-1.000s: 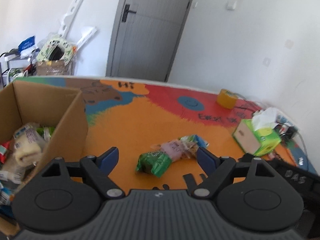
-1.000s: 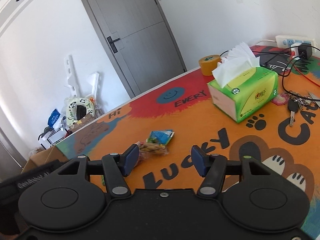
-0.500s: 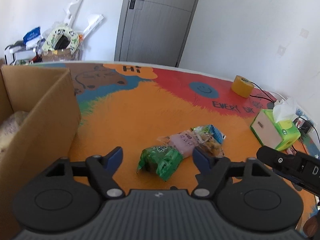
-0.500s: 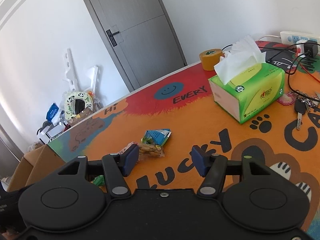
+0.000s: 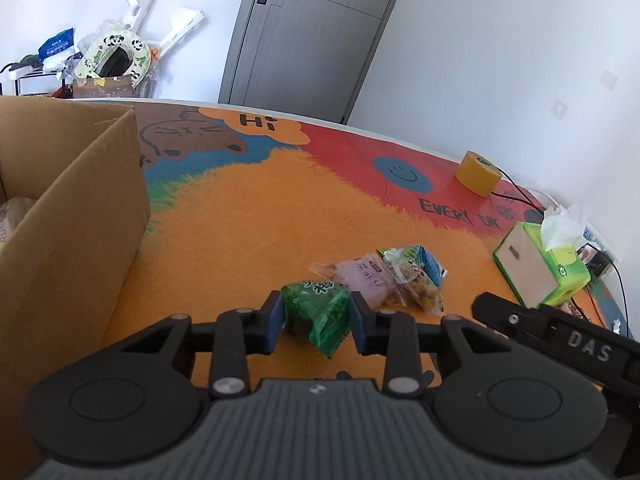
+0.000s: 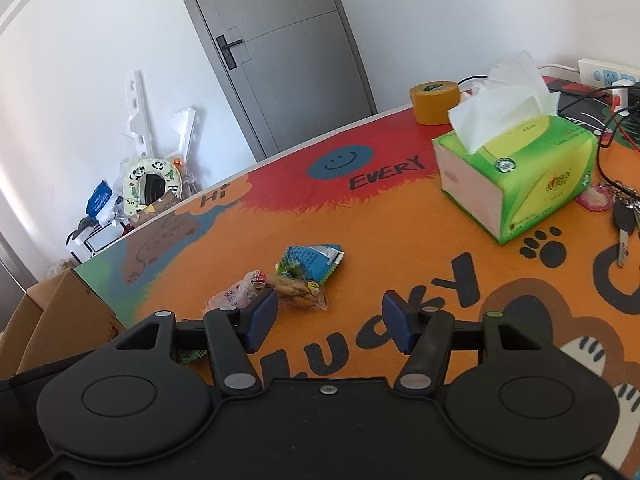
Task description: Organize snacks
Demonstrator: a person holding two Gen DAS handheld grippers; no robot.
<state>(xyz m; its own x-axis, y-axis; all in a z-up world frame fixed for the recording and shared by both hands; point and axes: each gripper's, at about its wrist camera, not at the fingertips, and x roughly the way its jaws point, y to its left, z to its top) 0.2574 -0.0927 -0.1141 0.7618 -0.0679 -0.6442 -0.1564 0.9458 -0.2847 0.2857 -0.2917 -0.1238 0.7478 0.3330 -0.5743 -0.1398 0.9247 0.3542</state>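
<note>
In the left wrist view a green snack packet point(image 5: 320, 320) lies on the orange mat between the blue pads of my left gripper point(image 5: 317, 312). The jaws are closing and both pads touch the packet's sides. Just beyond it lie a pink packet point(image 5: 362, 276) and a blue-and-green nut packet point(image 5: 412, 272). An open cardboard box point(image 5: 80, 216) holding snacks stands at the left. My right gripper point(image 6: 329, 320) hovers open over the mat with nothing between its fingers. The pink packet point(image 6: 236, 296) and the nut packet point(image 6: 308, 268) lie just ahead, to its left.
A green tissue box point(image 6: 516, 176) stands at the right, with a yellow tape roll point(image 6: 434, 102) behind it. Keys point(image 6: 622, 220), cables and a power strip point(image 6: 608, 76) crowd the far right edge. The cardboard box point(image 6: 52, 320) borders the left.
The left gripper came forward and down over the green packet, and its jaws narrowed from wide open until they touch it. The right gripper drifted slightly closer to the snacks, its opening unchanged.
</note>
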